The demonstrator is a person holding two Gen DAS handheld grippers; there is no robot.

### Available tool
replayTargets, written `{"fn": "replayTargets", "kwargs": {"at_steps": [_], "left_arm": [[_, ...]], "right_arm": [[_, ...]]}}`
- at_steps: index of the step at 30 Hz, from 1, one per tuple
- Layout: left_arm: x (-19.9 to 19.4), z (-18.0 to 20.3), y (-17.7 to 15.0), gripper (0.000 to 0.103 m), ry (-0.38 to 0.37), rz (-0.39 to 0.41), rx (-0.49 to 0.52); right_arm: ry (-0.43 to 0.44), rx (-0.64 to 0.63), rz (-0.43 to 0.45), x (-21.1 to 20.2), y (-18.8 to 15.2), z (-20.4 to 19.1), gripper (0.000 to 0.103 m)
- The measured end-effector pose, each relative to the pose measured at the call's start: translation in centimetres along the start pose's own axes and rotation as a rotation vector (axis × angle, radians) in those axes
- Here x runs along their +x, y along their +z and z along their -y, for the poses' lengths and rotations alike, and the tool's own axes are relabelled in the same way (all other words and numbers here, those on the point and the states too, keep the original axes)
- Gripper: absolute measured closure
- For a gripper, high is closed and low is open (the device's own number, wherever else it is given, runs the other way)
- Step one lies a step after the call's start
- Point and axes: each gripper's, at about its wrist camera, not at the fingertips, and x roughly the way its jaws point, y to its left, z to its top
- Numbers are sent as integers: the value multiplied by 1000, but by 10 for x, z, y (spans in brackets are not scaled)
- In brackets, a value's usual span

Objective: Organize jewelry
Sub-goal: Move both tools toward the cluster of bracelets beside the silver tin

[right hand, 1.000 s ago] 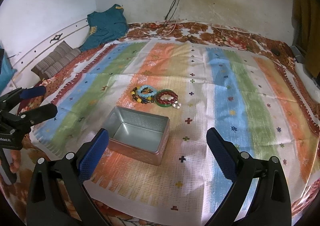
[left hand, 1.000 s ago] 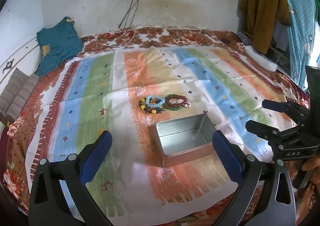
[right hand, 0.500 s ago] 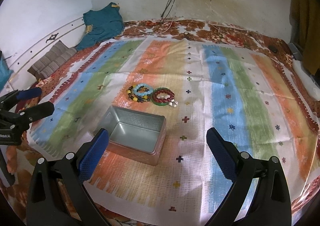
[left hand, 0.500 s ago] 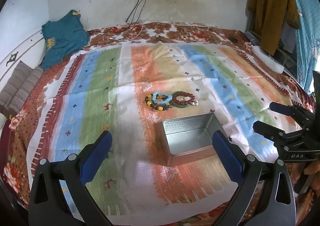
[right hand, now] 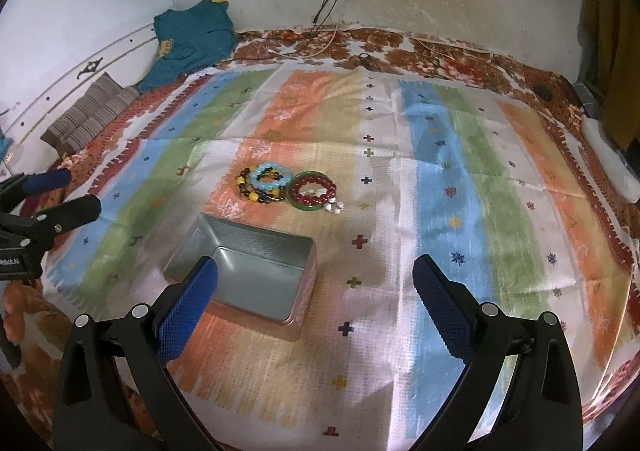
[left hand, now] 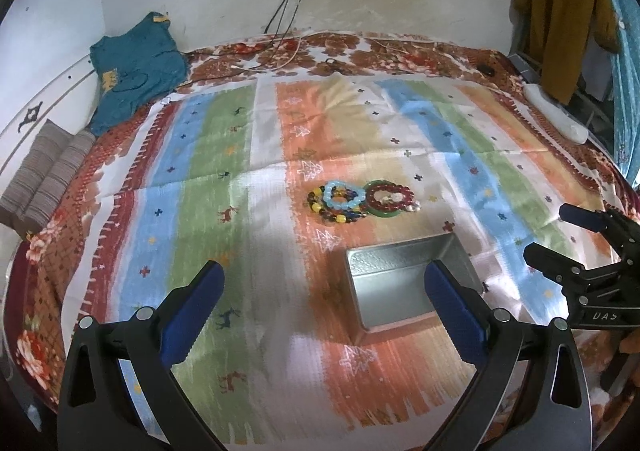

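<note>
A small pile of bead bracelets lies mid-cloth: a light blue one, a dark-and-yellow one, a red one on a green bangle, some white beads. Just in front stands an empty open metal tin. My left gripper hovers open above the cloth, near side of the tin, holding nothing. My right gripper hangs open over the tin's right end, also with nothing in it. Each gripper shows at the edge of the other's view.
A striped cloth covers a floral bedspread. A teal garment and a striped cushion lie at the far left. Cables drop from a wall socket. Clothes hang at the right, with a white object below.
Both views have shifted: the tin and the bracelets sit further right in the left wrist view and slightly left in the right wrist view. Nothing was grasped; both grippers stay open.
</note>
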Motion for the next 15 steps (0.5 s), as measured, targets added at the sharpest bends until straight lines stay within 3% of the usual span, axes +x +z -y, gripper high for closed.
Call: {"fn": "replayTargets", "kwargs": {"at_steps": [15], "left_arm": [[50, -6, 39, 5, 55, -80, -23]], "right_arm": [[14, 66, -60, 38, 32, 20, 4]]}}
